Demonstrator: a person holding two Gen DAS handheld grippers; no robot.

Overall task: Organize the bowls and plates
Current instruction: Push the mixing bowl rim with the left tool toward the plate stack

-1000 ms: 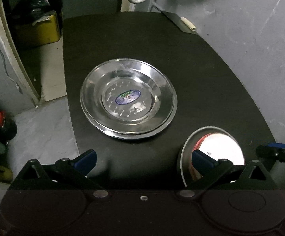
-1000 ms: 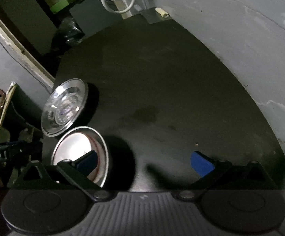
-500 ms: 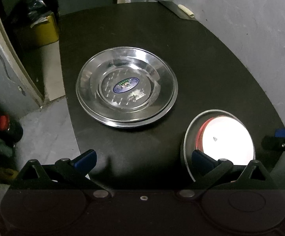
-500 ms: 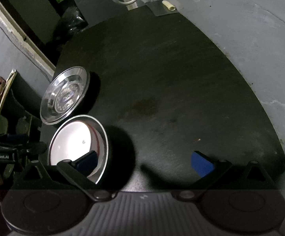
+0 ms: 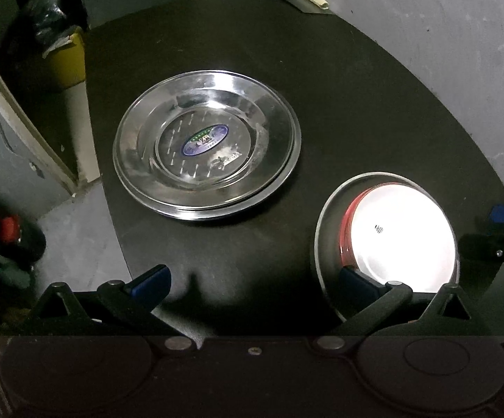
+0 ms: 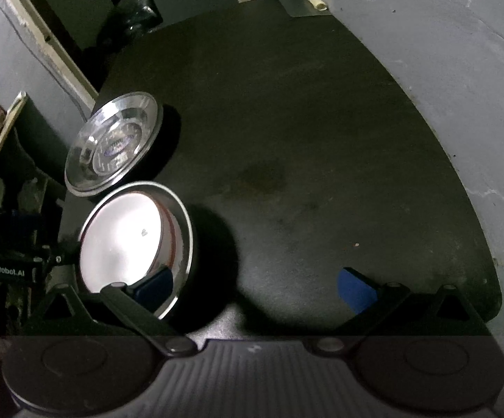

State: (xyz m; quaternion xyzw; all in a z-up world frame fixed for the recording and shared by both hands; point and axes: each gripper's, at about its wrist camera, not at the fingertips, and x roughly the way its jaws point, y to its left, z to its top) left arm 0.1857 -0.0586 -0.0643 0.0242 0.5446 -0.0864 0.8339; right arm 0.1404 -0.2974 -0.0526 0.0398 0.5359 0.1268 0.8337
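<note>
Both grippers wide open, holding nothing. Left gripper point(image 5: 252, 280) sits over the near edge of the black desk point(image 5: 356, 104); its right finger point(image 5: 358, 284) covers part of the bowl's point(image 5: 405, 237) rim. Bowl interior blown out white, red inner band barely visible. Steel plates point(image 5: 206, 146) stacked mid-desk, count unclear. Right gripper point(image 6: 255, 284) hovers beside the bowl.
</note>
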